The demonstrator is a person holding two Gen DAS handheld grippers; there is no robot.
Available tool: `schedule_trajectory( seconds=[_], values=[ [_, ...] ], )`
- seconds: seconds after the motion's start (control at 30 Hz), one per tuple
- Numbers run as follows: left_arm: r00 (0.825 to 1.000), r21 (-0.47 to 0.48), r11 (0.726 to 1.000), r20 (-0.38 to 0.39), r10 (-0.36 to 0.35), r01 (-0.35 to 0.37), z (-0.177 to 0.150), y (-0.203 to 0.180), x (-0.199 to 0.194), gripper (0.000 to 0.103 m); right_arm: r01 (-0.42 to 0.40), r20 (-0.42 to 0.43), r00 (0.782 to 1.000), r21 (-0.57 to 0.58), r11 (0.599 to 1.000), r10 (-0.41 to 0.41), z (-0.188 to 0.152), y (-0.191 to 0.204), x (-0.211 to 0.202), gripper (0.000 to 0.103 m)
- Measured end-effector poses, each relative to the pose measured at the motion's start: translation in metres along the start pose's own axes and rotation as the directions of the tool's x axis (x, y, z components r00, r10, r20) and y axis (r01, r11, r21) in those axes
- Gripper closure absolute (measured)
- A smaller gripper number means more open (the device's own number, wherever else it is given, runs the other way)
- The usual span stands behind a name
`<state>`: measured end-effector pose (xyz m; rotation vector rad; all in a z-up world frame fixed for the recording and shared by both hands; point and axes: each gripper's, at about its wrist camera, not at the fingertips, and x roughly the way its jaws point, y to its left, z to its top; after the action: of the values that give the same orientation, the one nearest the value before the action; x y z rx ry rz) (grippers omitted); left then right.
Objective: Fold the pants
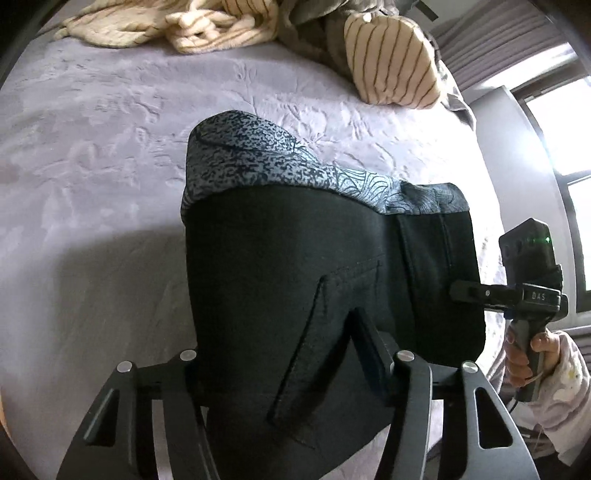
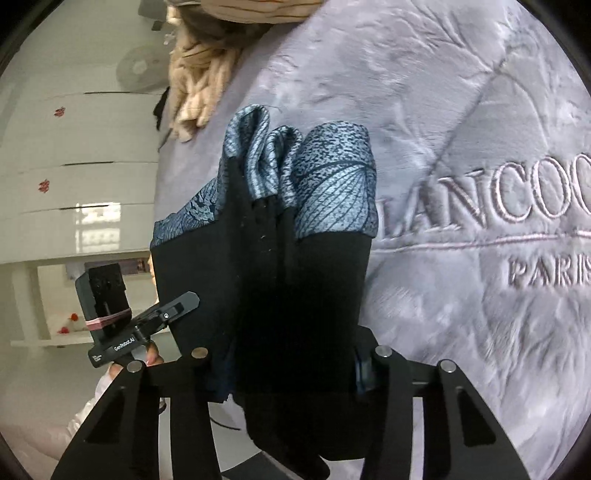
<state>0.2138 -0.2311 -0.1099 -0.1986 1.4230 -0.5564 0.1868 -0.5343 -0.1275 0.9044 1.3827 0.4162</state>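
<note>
Both grippers, left [image 1: 280, 343] and right [image 2: 291, 354], are clamping the black pants [image 1: 314, 280], which are hanging mid-frame over the grey bedspread [image 1: 92, 166]. The lifting step looks underway. Next, they likely need lowering flat before the fold.

Lavender embossed bedspread [image 1: 110, 155], cream striped blanket [image 1: 192, 26] heaped beside a striped pillow [image 1: 391, 62], window [image 1: 565, 122] beyond.
</note>
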Motion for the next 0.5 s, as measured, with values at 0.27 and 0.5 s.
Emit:
schedule_trajectory(
  seconds=[0.27,0.5],
  values=[
    [1.0,0.021,1.0,0.011,-0.015,0.014,-0.051,0.027,-0.076,0.043,-0.067,0.026,0.997,-0.017,0.998,0.067,-0.06,0.051,-0.008,0.054],
    [1.0,0.027,0.999,0.013,0.026,-0.026,-0.101,0.066,-0.123,0.043,-0.119,0.042,0.992,0.043,0.992,0.117,-0.118,0.083,0.031,0.054]
  ],
)
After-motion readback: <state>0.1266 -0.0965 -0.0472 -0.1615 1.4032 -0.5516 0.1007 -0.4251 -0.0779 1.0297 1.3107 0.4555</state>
